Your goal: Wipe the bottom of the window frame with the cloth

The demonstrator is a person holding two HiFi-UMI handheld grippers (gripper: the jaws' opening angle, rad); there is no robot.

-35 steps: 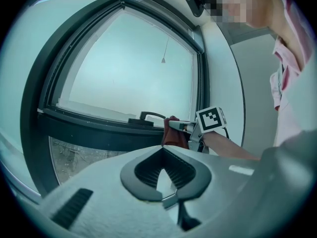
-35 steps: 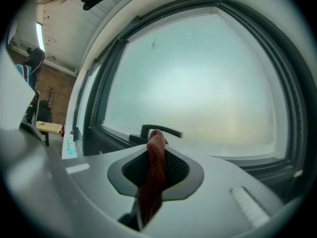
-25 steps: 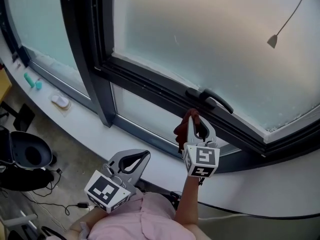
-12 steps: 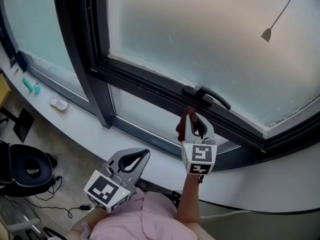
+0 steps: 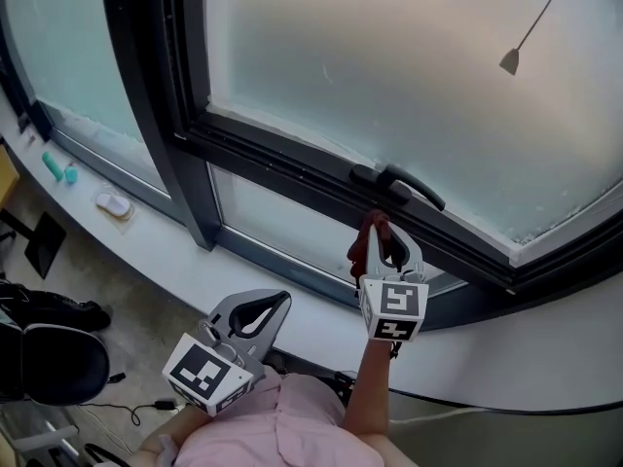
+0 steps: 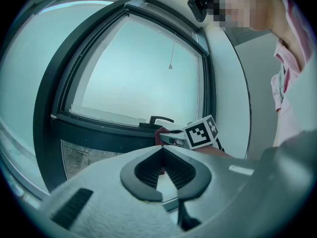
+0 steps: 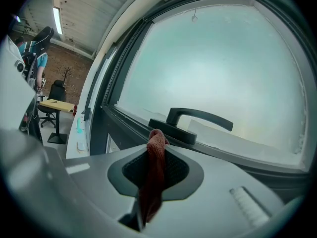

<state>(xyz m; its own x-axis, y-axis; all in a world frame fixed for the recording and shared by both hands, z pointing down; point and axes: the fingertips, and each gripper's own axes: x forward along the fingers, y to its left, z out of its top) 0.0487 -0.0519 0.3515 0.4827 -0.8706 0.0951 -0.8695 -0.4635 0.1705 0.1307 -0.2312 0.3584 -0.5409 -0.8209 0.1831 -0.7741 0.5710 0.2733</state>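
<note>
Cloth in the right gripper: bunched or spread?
Bunched. The red cloth is pinched into a narrow wad between the fingers of the right gripper, tip poking out near the window handle.

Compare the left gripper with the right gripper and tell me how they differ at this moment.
The right gripper is shut on the red cloth; the left gripper is shut on nothing. The right gripper is up at the window frame, just below the handle; the left gripper sits low by the person's shirt, away from the frame. Both are the same grey two-jaw tool.
</note>
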